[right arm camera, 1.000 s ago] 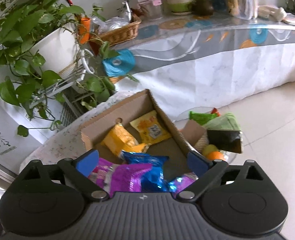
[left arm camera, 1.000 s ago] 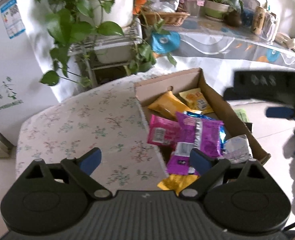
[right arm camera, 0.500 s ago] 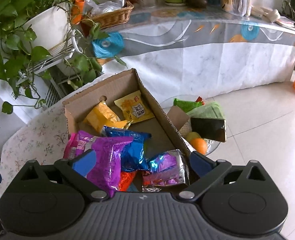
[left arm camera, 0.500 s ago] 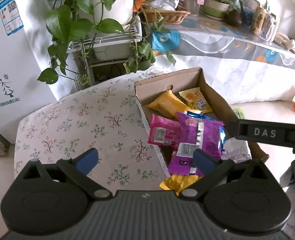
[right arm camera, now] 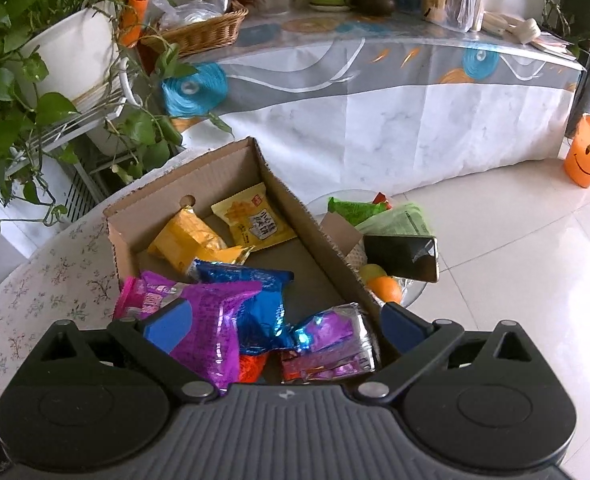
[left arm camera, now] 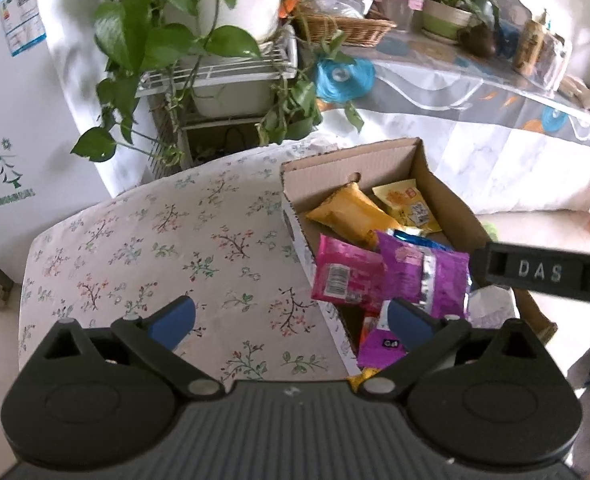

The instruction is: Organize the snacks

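Here the cardboard box [right arm camera: 311, 236] sat on the floral-clothed table [left arm camera: 167, 248], its long axis running from about seven o'clock up toward one o'clock in the right wrist view, the open top facing up. Snack packets filled it. At the far end a yellow packet [right arm camera: 255, 222] lay flat, with an orange-yellow packet [right arm camera: 187, 242] at its nine o'clock, that one's length pointing toward eleven o'clock. Nearer, a blue packet [right arm camera: 263, 300] lay across the middle, and a large purple packet [right arm camera: 211, 320] leaned over the box's left wall, its long side angled toward one o'clock. A pink packet [left arm camera: 347, 276] rested against that same wall at the purple one's nine o'clock.

The left gripper [left arm camera: 291, 320] had just been opening and stood spread wide, nothing between its fingers, above the table and the box's near-left edge. The right gripper [right arm camera: 283, 326] hung over the near end of the box, likewise spread wide and gripping nothing.
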